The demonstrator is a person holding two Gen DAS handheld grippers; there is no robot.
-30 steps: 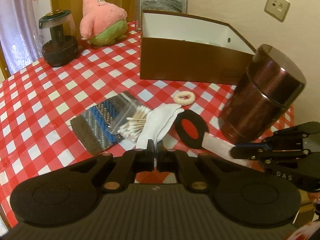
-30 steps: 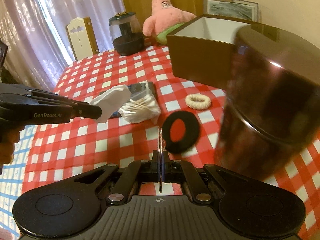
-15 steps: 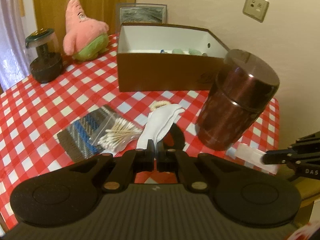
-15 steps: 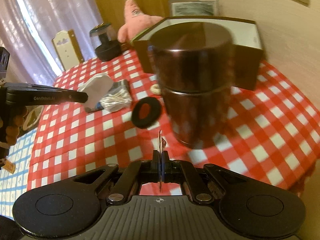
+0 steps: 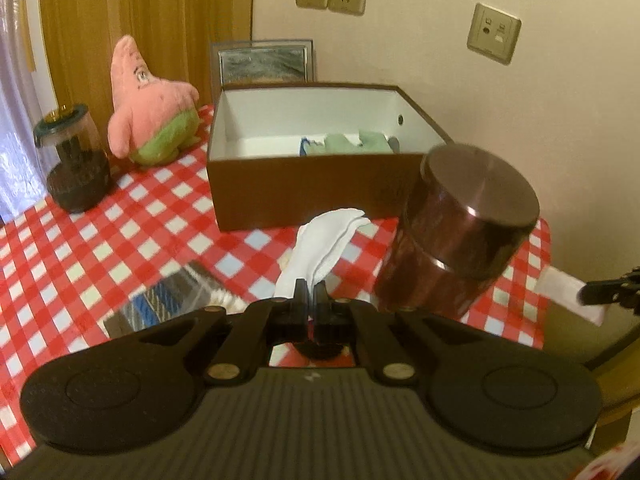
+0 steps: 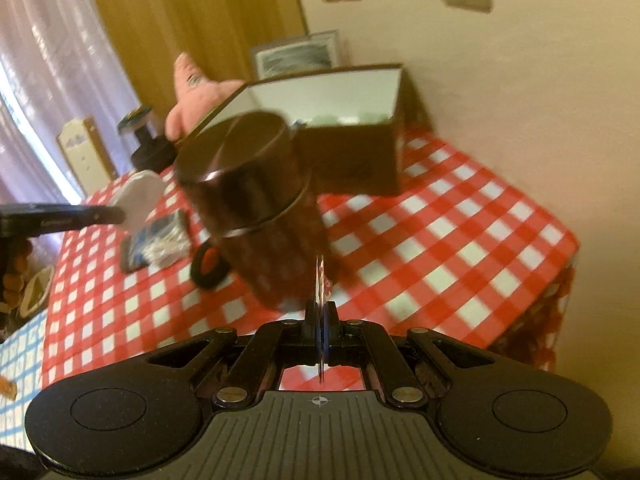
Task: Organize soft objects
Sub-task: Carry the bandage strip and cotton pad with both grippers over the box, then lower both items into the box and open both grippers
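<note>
My left gripper is shut on a folded white cloth, which hangs above the red checked table, short of the open brown box. Green cloths lie inside the box. In the right wrist view the same left gripper shows with the white cloth at the left. My right gripper is shut on a thin flat packet, seen edge-on. It holds the white packet beyond the table's right edge, right of a brown canister.
A pink star plush and a dark glass jar stand at the back left. A striped cloth, a bag of cotton swabs and a black ring lie on the table. A picture frame leans behind the box.
Both grippers have risen. The left carried the white cloth nearer the box. The right swung with its packet to the right, past the canister, out over the table's right edge.
</note>
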